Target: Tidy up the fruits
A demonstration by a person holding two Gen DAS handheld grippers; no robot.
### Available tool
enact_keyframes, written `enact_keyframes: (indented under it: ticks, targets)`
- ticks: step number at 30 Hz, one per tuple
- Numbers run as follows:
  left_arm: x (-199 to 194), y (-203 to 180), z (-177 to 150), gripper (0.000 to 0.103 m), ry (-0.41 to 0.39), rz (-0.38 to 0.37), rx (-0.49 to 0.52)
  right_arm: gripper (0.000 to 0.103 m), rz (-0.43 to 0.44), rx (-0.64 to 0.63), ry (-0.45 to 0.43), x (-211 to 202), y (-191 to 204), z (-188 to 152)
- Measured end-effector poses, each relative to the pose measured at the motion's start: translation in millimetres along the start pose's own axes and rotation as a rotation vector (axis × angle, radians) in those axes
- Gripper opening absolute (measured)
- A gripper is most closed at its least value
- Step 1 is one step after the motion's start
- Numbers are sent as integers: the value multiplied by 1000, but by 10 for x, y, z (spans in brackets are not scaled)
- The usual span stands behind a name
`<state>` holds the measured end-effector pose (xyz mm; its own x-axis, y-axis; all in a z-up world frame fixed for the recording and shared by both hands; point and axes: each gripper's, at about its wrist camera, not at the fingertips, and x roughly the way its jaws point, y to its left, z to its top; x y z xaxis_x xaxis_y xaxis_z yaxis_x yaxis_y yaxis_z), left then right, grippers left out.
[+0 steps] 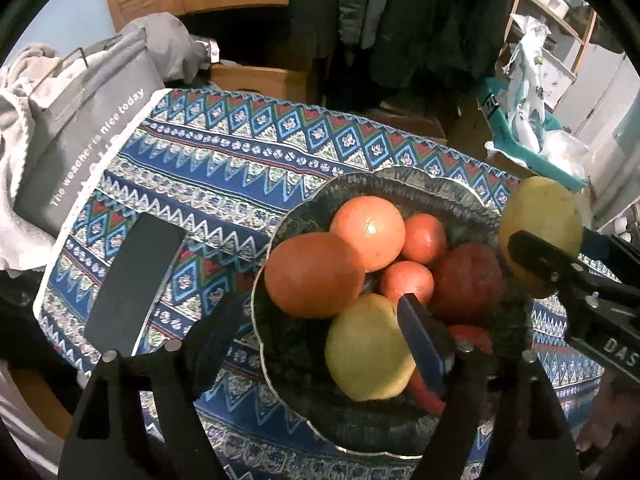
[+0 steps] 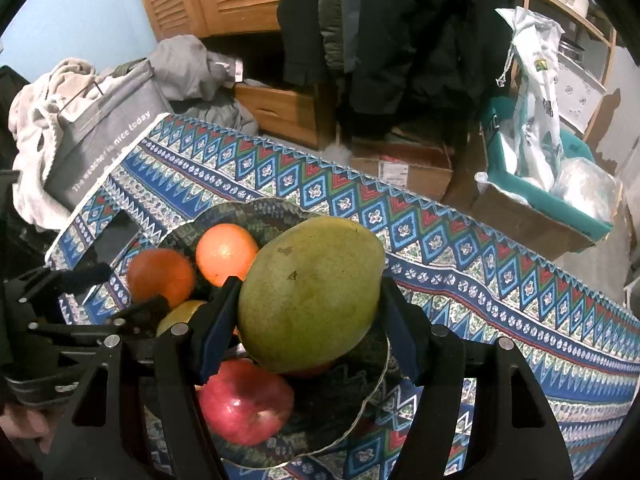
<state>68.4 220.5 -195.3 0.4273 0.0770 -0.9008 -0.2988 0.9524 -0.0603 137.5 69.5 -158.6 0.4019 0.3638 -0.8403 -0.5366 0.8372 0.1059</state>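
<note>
A dark patterned bowl (image 1: 460, 196) on the blue patterned tablecloth holds several fruits: oranges (image 1: 368, 232), a red apple (image 1: 466, 284) and a yellow-green fruit (image 1: 366, 348). My right gripper (image 2: 308, 320) is shut on a green mango (image 2: 310, 292) and holds it above the bowl's right side (image 2: 352, 400); the mango also shows in the left wrist view (image 1: 540, 220). My left gripper (image 1: 320, 344) is open and empty just above the bowl's near left side. The oranges (image 2: 226, 252) and the apple (image 2: 244, 404) lie below the mango.
A black phone (image 1: 134, 284) lies on the cloth left of the bowl. A grey fabric bag (image 1: 80, 132) with laundry stands at the table's left edge. Cardboard boxes (image 2: 404, 168) and a teal box (image 2: 560, 200) with plastic bags stand beyond the far edge.
</note>
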Motion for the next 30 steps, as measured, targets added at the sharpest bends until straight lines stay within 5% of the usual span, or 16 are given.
enact_keyframes:
  ticks: [17,30]
  targets:
    - [-327,288,-142,81,-46,93,-30,68,47,-65,39,131,292,-54]
    - [-575,207,-104,81,-95,67,-32,68,10,-67,-7,-149,231,-24]
